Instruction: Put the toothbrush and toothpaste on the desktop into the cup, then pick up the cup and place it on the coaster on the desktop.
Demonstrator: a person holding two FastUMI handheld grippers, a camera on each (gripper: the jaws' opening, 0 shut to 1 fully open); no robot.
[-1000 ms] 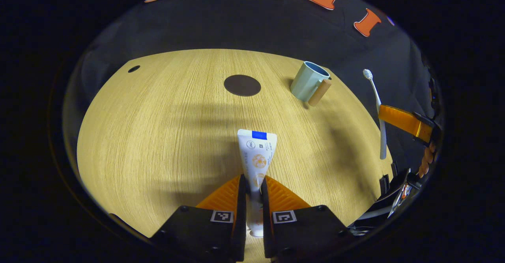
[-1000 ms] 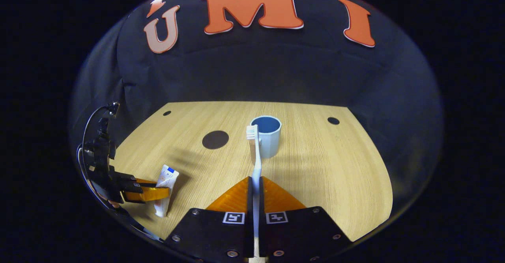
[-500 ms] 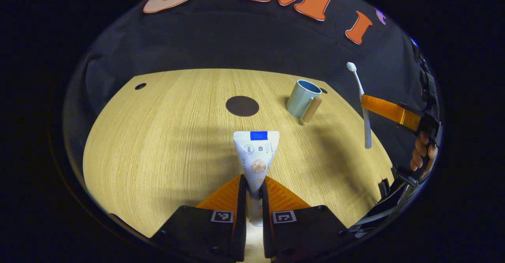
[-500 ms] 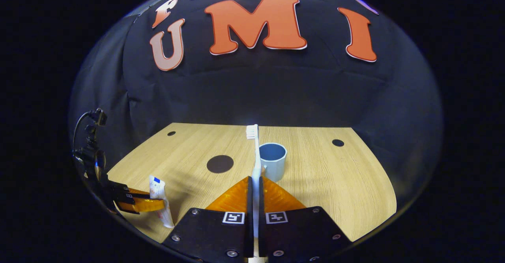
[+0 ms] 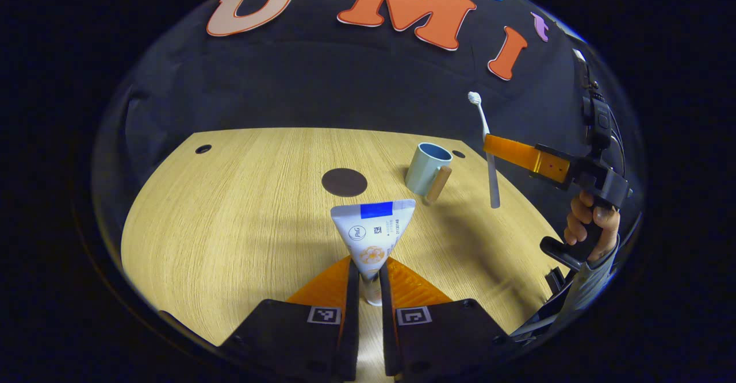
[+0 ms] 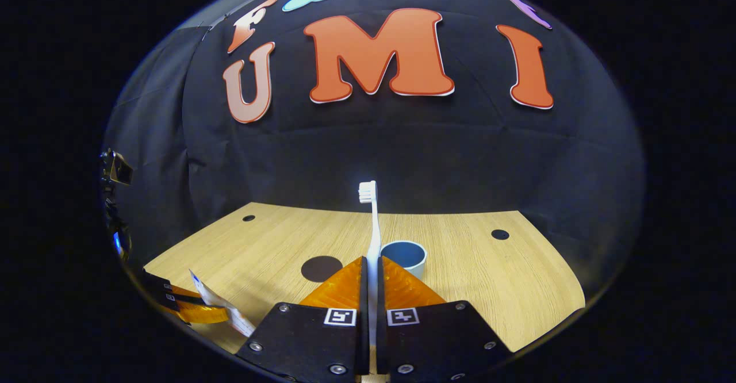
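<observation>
Your left tool (image 5: 368,276) pinches the toothpaste tube (image 5: 372,234) near its cap, held above the counter (image 5: 230,210); the cap end is hidden between the fingers. Your right tool (image 6: 371,291) clamps the toothbrush (image 6: 372,228) upright, its lower handle cut off. The cup (image 5: 426,168) stands beside the dark round coaster (image 5: 344,182), its base hidden in the right gripper view.
</observation>
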